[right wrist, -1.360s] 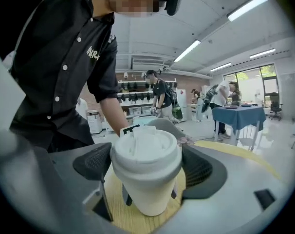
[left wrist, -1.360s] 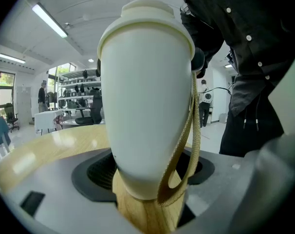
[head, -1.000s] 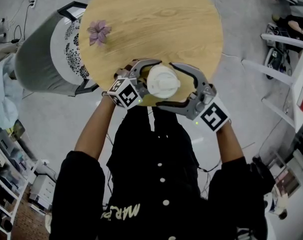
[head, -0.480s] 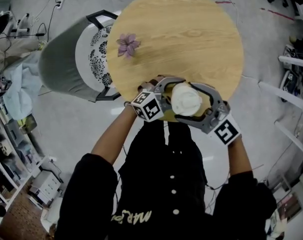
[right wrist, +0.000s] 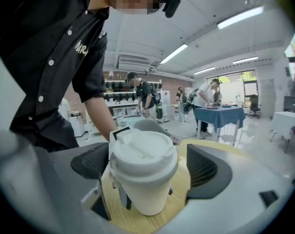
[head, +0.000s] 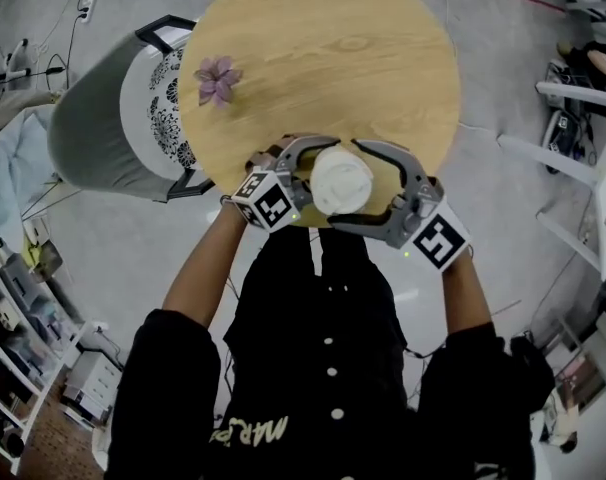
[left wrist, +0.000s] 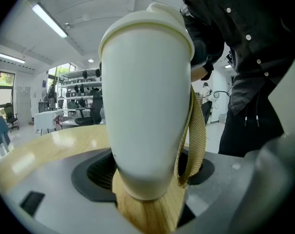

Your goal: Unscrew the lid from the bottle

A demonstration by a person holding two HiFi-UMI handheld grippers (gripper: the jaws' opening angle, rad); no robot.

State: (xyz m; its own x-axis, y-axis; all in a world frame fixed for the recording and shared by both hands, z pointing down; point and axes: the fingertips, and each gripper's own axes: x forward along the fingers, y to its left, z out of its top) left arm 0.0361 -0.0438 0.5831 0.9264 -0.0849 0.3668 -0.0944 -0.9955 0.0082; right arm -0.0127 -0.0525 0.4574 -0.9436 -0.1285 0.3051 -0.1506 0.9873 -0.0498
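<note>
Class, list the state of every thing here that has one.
White tapered bottle: upright on the round wooden table.
White lid: on the bottle.
Left gripper: fingers closed on the bottle.
Right gripper: fingers just opened wider, bottle between, not gripped.
Tan woven strap: hanging slack.

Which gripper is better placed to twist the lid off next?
Right. The right gripper straddles the lid, its jaws just opened, not pressing it; the left gripper clamps the bottle lower down.
</note>
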